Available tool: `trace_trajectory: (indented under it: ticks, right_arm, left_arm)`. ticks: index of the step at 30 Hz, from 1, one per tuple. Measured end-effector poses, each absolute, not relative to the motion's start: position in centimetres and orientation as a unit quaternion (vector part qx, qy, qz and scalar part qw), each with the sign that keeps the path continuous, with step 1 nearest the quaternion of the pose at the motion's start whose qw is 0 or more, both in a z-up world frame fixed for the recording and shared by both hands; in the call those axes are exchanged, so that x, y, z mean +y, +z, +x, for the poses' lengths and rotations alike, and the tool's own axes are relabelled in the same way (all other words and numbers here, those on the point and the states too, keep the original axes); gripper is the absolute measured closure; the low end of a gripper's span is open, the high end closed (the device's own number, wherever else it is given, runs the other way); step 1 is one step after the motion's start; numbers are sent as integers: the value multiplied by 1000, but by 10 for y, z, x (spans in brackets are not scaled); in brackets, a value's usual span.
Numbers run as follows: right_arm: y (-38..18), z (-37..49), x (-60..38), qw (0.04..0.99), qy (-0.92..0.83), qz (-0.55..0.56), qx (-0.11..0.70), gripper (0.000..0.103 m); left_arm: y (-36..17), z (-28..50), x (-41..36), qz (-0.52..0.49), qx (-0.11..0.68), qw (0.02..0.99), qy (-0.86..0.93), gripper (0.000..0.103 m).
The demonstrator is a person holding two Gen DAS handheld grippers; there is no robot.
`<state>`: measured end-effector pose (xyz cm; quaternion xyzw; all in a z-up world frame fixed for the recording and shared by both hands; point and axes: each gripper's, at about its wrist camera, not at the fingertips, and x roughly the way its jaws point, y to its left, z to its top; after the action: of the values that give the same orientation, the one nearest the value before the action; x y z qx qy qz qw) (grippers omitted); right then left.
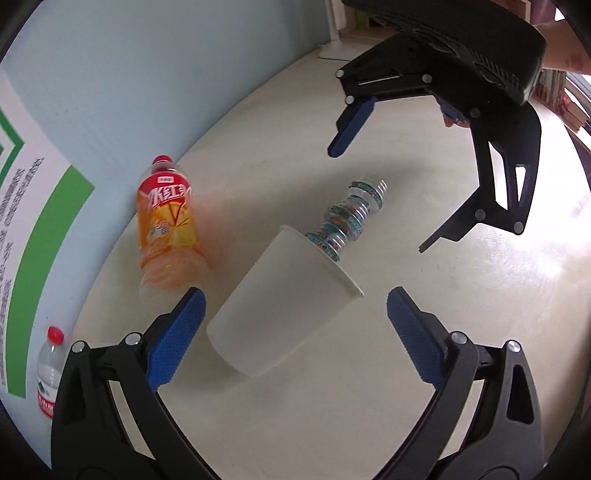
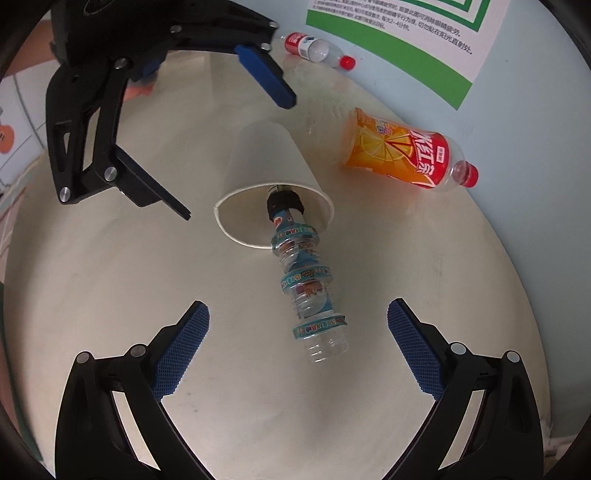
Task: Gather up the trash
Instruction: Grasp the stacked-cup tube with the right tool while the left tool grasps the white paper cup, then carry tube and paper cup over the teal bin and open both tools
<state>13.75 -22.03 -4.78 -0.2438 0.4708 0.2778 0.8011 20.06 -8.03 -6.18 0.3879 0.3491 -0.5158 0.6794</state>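
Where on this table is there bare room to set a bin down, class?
Bare tabletop lies right of the ribbed bottle, below the orange bottle. The wall edge is crowded: orange bottle and water bottle; paper cup fills the middle.

I seem to be working in an office or classroom. A cream tabletop [image 1: 424, 295] stands against a pale blue wall [image 1: 147, 74] carrying a green-bordered printed notice [image 2: 399, 33], and in the left wrist view stacked books [image 1: 565, 99] and a white lamp base [image 1: 338, 46] sit at the far edge.
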Motion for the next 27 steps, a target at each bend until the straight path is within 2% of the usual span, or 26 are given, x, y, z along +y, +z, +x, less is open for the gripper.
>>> trace_trajectory:
  ticks: [5,6,7,11,12,21,27]
  right_arm:
    - [-61,144,-226,796,298,-245,466,10]
    - [-63,146,-227,795,299,-241,469,22]
    - [-65,148,-228,794,298,-239,472,44]
    - [-73,160,-236,799,292,-209,483,54]
    - [-74,160,-236,801,291,-210,480,58]
    - [-76,154,-234,791,307,-205,488,61]
    - [-52,143,-234,794,308,-198,485,62]
  left_arm:
    - [-76,210,-94,403,353,645,-544,14]
    - [-81,213,-96,405,359,639,-547,17]
    - [-84,215,-97,404,367,633,-550,19]
    - [-94,221,-98,389,396,618,-557,39]
    - [-95,221,-97,385,400,618,-556,39]
    - [-81,215,-84,326,418,642,-554,44]
    - [-66,204,-59,313,416,666,-534,44]
